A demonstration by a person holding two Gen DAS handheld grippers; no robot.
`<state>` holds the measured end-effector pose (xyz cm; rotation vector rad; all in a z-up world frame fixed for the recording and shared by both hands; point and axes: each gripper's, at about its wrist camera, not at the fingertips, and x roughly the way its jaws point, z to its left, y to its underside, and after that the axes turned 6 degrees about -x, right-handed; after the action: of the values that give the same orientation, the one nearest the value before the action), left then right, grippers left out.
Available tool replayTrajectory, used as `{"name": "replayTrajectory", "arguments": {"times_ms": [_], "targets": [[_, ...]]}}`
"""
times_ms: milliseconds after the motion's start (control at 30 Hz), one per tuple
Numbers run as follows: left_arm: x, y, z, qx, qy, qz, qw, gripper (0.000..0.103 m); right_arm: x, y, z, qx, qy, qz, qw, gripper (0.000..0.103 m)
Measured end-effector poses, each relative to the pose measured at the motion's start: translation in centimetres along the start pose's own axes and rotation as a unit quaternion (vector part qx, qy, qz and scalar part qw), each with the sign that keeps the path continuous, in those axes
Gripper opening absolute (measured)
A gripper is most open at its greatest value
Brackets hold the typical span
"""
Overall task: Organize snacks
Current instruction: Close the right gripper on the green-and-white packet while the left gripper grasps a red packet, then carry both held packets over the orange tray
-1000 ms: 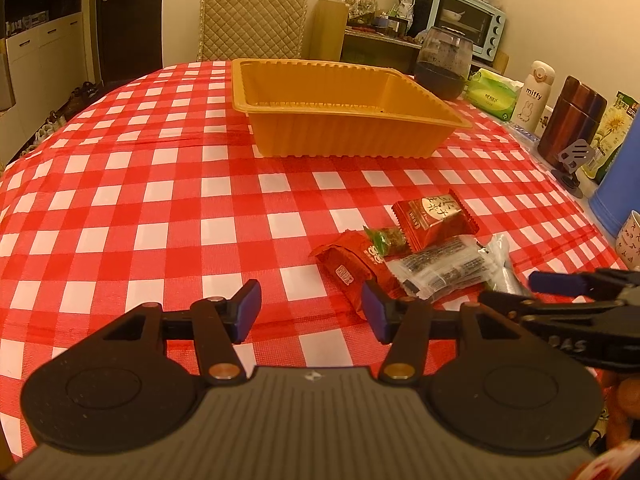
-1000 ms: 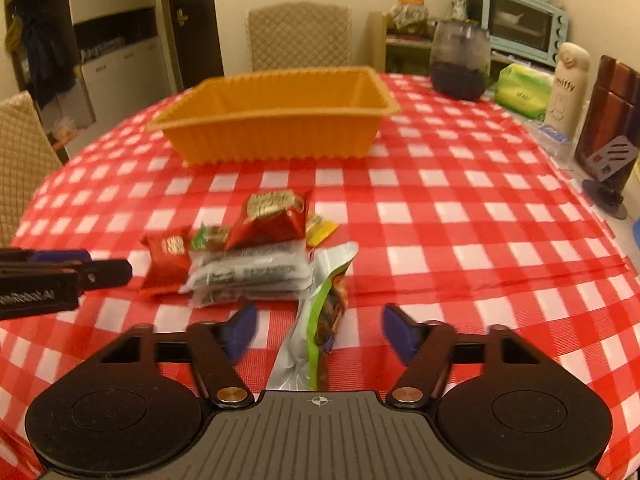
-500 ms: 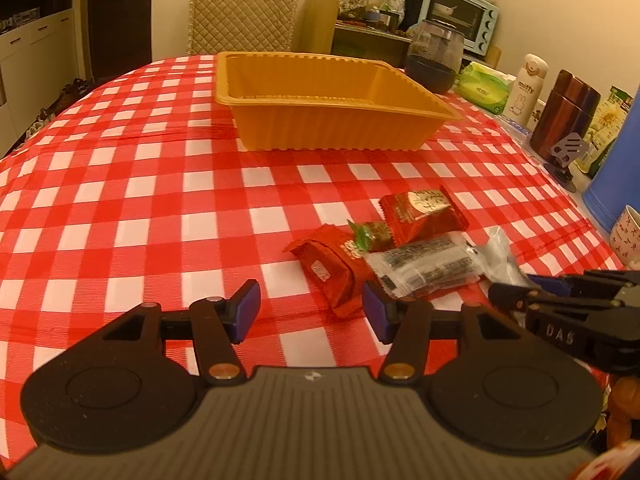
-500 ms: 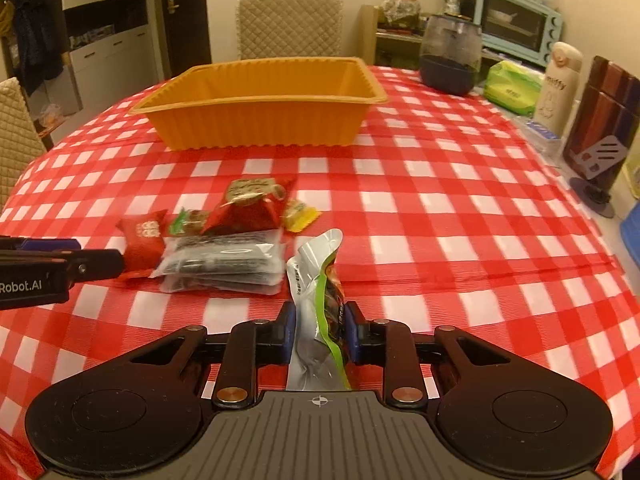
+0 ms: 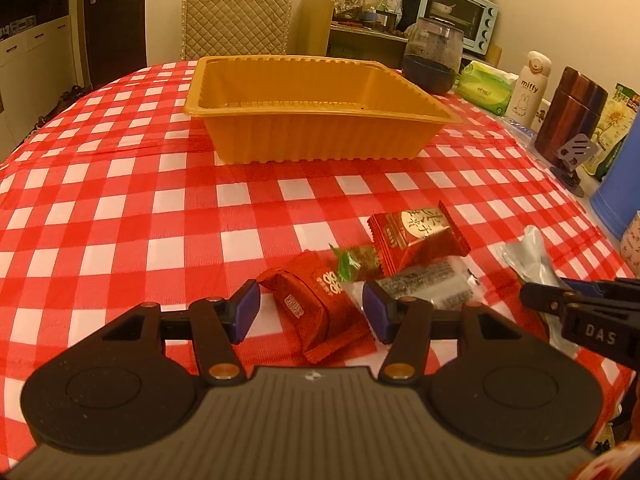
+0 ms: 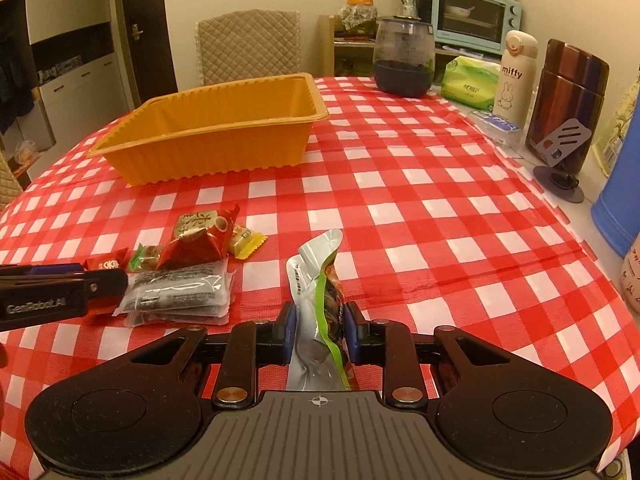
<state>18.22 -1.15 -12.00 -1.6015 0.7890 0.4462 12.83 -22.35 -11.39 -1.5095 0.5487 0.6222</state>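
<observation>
Right gripper (image 6: pixel 318 336) is clamped on the silver-and-green snack pouch (image 6: pixel 318 280), pads pressing both sides, the pouch standing on edge between them above the checked tablecloth (image 6: pixel 440 216). Left gripper (image 5: pixel 311 312) sits with jaws parted around the near end of the red snack packet (image 5: pixel 316 300), pads not touching it. Just beyond lies the little pile: clear packets with dark print (image 6: pixel 176 296), a small green-wrapped candy (image 5: pixel 354 260), a red-and-gold packet (image 5: pixel 416 236) on top, and a yellow candy (image 6: pixel 246 242) at its right edge. Farther back, the orange tray (image 6: pixel 216 148) stands with nothing visible inside. At the far right edge: a dark jar (image 6: pixel 404 58), a green tissue pack (image 6: pixel 472 86), a white bottle (image 6: pixel 516 76).
</observation>
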Motion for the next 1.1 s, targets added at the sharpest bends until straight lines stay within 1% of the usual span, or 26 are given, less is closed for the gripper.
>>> {"name": "replayTrajectory", "arguments": {"times_ms": [133,233,300,467,633,700,767,833,867,933,1000,1100], "targets": [[0.3,0.0,0.0,0.006,-0.016,-0.001,0.9999,0.054,0.1,-0.1,0.0,0.004,-0.002,-0.002,1.0,0.026],[0.2,0.1,0.2,0.02,-0.04,0.002,0.999,0.054,0.1,-0.2,0.1,0.003,-0.005,-0.003,1.0,0.026],[-0.1,0.1,0.3,0.026,-0.05,0.002,0.9984,0.054,0.1,-0.2,0.2,0.003,-0.006,-0.004,1.0,0.026],[-0.1,0.1,0.4,0.027,-0.053,0.003,0.9982,0.054,0.1,-0.3,0.2,0.006,-0.008,-0.004,1.0,0.026],[0.6,0.1,-0.5,0.049,-0.059,0.002,0.9971,0.051,0.1,-0.5,0.7,0.001,-0.013,-0.007,1.0,0.026],[0.7,0.2,-0.6,0.056,-0.064,0.004,0.9964,0.044,0.1,-0.5,0.9,0.0,-0.015,-0.008,1.0,0.026],[0.7,0.3,-0.5,0.055,-0.063,0.006,0.9964,0.042,0.1,-0.5,1.0,0.001,-0.016,-0.007,1.0,0.026],[0.6,0.4,-0.3,0.052,-0.061,0.007,0.9967,0.036,0.1,-0.6,1.1,0.0,-0.018,-0.007,1.0,0.026],[0.6,0.4,-0.3,0.053,-0.061,0.007,0.9967,0.03,0.1,-0.6,1.1,-0.001,-0.019,-0.007,1.0,0.026],[0.5,0.3,-0.3,0.052,-0.063,0.006,0.9967,0.028,0.1,-0.6,1.2,-0.001,-0.02,-0.008,1.0,0.026],[0.3,0.2,-0.3,0.049,-0.063,0.002,0.9968,0.024,0.0,-0.7,1.2,0.0,-0.021,-0.01,1.0,0.026],[-0.3,0.0,-0.3,0.049,-0.06,-0.006,0.997,0.024,-0.1,-0.9,1.2,0.0,-0.022,-0.014,1.0,0.026]]}}
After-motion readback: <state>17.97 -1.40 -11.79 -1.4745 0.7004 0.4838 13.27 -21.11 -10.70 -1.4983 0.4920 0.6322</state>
